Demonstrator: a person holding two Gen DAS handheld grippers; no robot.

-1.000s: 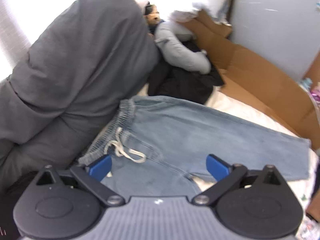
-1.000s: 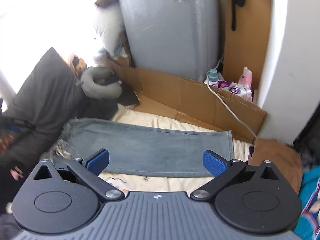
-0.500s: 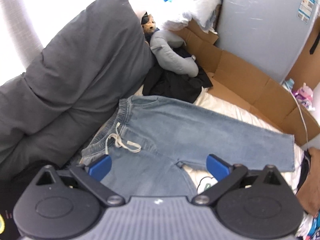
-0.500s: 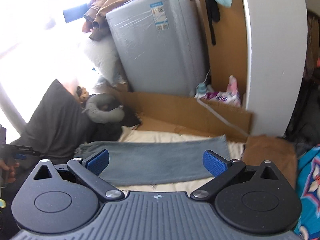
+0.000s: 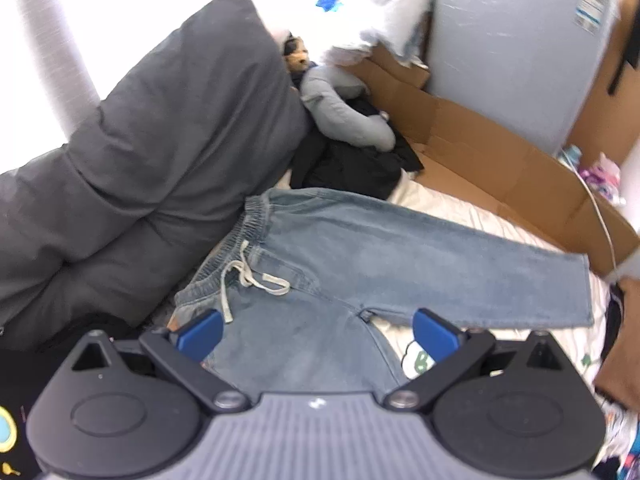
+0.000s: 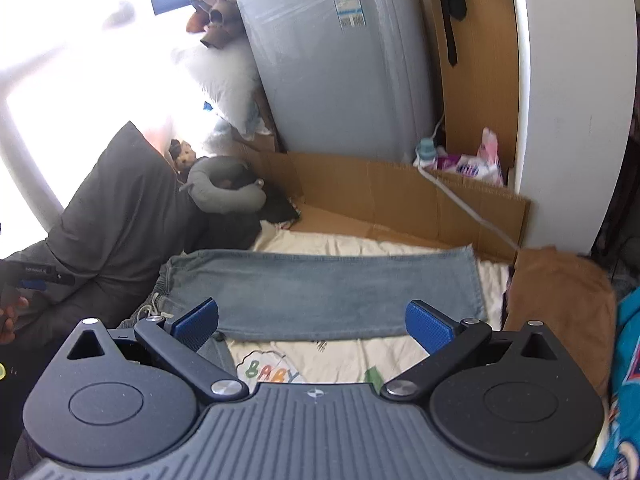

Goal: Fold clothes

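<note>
Light blue denim drawstring trousers (image 5: 360, 256) lie flat on the cream printed bedsheet (image 6: 320, 360), both tools held above them with their fingers wide apart.

Their long axis runs left to right across the frame, elastic waistband at the left against the big dark grey pillow (image 5: 160, 140), leg hem at the right beside a brown folded garment (image 6: 560, 300). A grey neck pillow (image 5: 344, 116) and brown cardboard sheet (image 5: 480, 152) border the upper edge. The left tool (image 5: 316, 330) and right tool (image 6: 312, 322) grip nothing.
</note>
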